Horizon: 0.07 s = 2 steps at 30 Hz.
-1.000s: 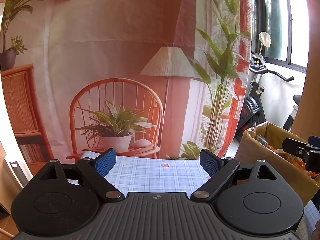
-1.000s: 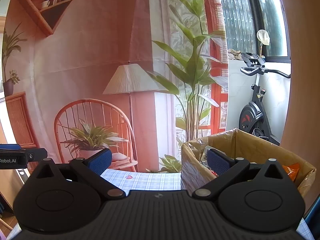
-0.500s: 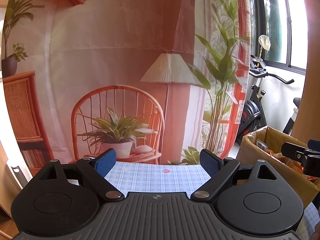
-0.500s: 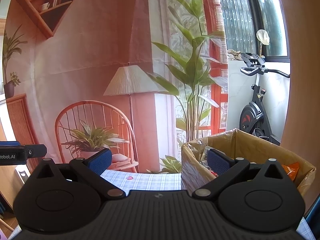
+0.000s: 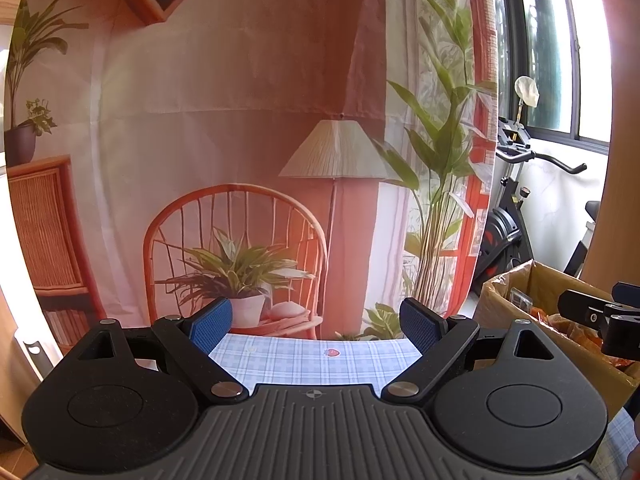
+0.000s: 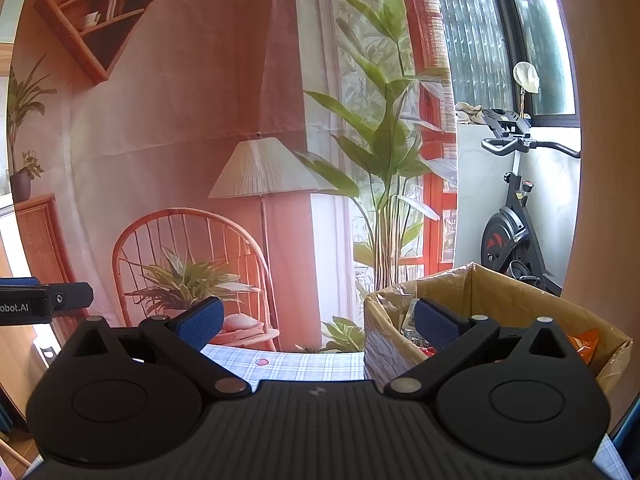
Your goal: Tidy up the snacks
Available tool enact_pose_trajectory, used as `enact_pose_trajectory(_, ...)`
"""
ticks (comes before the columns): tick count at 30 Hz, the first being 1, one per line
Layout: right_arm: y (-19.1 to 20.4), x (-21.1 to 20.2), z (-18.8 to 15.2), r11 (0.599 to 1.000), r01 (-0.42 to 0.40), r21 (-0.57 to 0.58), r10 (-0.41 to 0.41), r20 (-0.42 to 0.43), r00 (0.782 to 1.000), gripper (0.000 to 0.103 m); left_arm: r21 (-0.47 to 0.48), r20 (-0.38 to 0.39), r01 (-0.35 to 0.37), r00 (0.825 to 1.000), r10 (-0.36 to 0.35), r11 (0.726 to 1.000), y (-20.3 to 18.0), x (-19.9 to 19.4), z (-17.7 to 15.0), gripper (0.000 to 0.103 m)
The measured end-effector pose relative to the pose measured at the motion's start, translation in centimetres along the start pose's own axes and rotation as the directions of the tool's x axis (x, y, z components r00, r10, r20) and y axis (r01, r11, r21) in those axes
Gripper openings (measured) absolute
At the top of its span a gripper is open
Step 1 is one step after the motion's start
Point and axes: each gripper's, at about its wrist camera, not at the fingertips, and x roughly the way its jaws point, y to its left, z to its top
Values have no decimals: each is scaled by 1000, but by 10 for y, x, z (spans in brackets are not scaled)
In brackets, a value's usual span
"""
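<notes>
Hovering over the table (image 5: 304, 364), the left gripper (image 5: 316, 326) and right gripper (image 6: 316, 322) are both gaping, holding nothing. Snacks (image 6: 582, 342) are sitting in the box (image 6: 500, 292) at the table's right edge. Reaching in blindly risks snagging the box's rim and shoving it off.

Daylight enters through the window (image 5: 560, 52), overexposed at the right. Both views are sharp and bright; fisheye distortion bends the edges, corners vignetted black.
</notes>
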Motion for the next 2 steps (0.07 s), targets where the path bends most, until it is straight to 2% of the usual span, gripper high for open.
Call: enact_pose_trajectory(2, 0, -1, 0, 1000, -1, -1, 1, 0, 1000, 103, -1, -3, 4, 1000, -4, 1000, 0, -1, 0, 92)
